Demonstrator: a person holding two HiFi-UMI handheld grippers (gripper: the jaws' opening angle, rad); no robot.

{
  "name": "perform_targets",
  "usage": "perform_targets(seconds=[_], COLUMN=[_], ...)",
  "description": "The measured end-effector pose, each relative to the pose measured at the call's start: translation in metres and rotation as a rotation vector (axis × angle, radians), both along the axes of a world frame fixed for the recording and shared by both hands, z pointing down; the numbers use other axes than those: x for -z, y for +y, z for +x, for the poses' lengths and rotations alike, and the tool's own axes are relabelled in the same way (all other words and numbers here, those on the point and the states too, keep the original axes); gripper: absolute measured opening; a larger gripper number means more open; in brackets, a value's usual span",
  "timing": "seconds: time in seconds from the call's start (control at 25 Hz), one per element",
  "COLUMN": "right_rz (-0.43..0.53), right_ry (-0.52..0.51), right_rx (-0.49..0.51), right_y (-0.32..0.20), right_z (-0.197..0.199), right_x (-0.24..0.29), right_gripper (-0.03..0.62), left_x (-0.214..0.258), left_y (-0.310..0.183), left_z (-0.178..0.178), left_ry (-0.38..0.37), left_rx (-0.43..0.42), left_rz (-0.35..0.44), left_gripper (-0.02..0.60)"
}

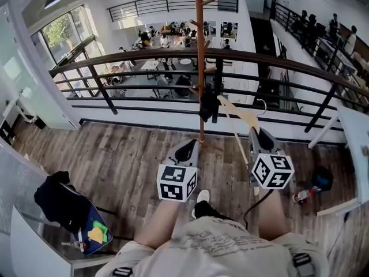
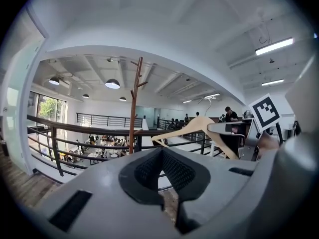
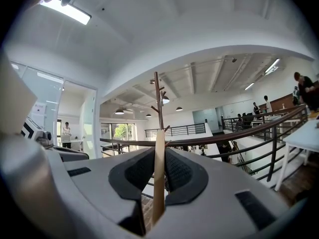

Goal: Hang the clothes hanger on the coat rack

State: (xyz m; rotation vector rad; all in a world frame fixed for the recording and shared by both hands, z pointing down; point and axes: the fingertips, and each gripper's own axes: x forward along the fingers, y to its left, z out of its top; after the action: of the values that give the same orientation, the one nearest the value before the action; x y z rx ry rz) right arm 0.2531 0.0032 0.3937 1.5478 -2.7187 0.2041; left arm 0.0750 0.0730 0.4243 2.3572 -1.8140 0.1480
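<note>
Hanger, seemingly light, stiff wood, sat clamped by one arm in the right gripper; the left gripper was closed, empty; the coat rack stood at twelve o'clock.

Shows a dark metal railing with a curved top bar running across the scene. On the near side of the railing, shows a brown wood plank floor. Well to the near left of the railing, shows a black cloth bundle touching a blue board with yellow and green patches. By the railing's right end, shows a white table, with a dark blue rounded item and a small red and white container on the planks just beside it. Beyond and below the railing, reveals a lower hall with tables and seated people. Above the railing's left end, shows a large window with green trees outside.
</note>
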Motion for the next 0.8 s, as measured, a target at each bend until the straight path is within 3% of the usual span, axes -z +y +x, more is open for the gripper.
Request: perform_targets(seconds=[0.8], right_rz=[-0.010], right_ry=[0.030], right_rx=[-0.170], right_y=[-0.172], right_z=[-0.035], right_x=[0.008], right_gripper=[0.051], left_x=[0.019], left_y=[-0.186], left_z=[-0.063], left_ry=[-0.011], left_rx=[-0.109], left_rz=[0.004], left_gripper=[0.005])
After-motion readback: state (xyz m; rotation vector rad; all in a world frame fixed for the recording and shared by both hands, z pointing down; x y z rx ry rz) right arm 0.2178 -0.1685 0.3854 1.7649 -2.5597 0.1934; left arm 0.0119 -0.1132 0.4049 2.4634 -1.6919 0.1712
